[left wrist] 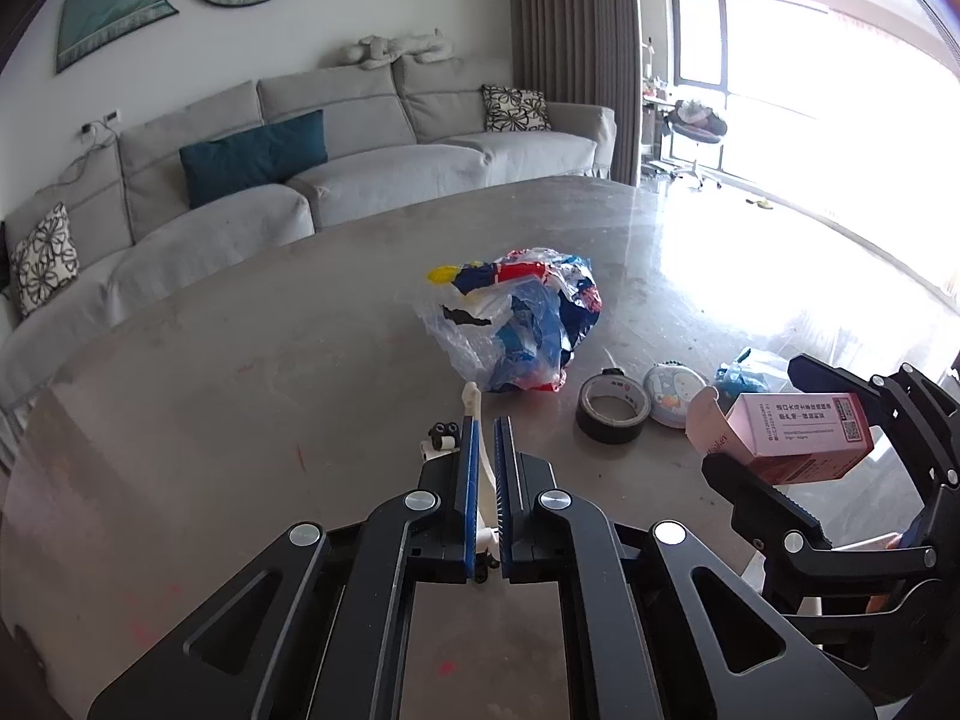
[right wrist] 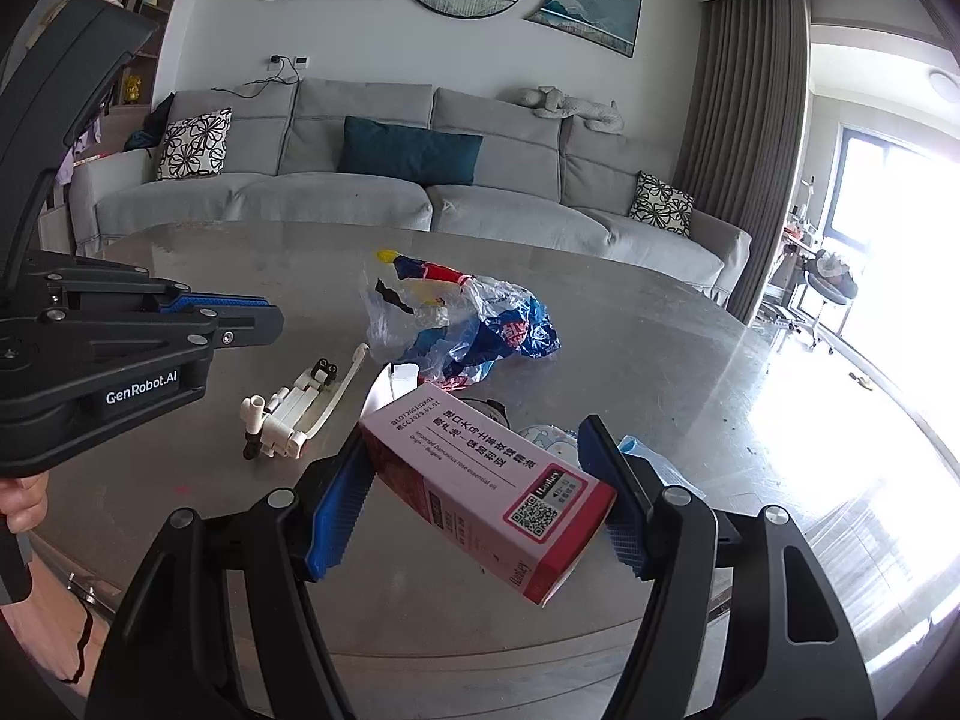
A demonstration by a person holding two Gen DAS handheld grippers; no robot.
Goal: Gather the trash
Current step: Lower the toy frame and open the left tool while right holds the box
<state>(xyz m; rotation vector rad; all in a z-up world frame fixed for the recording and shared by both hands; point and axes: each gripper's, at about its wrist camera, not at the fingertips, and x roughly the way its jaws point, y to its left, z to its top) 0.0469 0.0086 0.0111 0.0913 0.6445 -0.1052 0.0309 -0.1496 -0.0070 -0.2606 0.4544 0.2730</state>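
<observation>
Gripping a pink carton (right wrist: pixel 486 486) between its blue pads, the right tool (right wrist: pixel 474 444) is clenched on the box and holds it clear of the grey counter (left wrist: pixel 240 390), tilted, with its opened flap pointing away from the camera and the label with a square code facing up. The left tool (left wrist: pixel 486 438) is clenched with nothing caught in it; seen from the right wrist, it hangs over the counter to the left of the carton, with a bare hand (right wrist: pixel 18 504) showing below its body. A white plastic piece (right wrist: pixel 294 414) with small black wheels lies on the counter just below and beyond that tool's tips, and shows through the narrow slot between its pads in the left wrist view; whether the tool touches it I cannot tell. Farther out, near the middle of the counter, sits a crumpled plastic bag (left wrist: pixel 516 318) printed in blue, red and yellow. To its right lie a roll of black tape (left wrist: pixel 612 414), a round lid with a cartoon print (left wrist: pixel 672 396) just beside the roll, and a blue plastic scrap (left wrist: pixel 744 372). A grey sofa (right wrist: pixel 360 204) stands behind the counter.
</observation>
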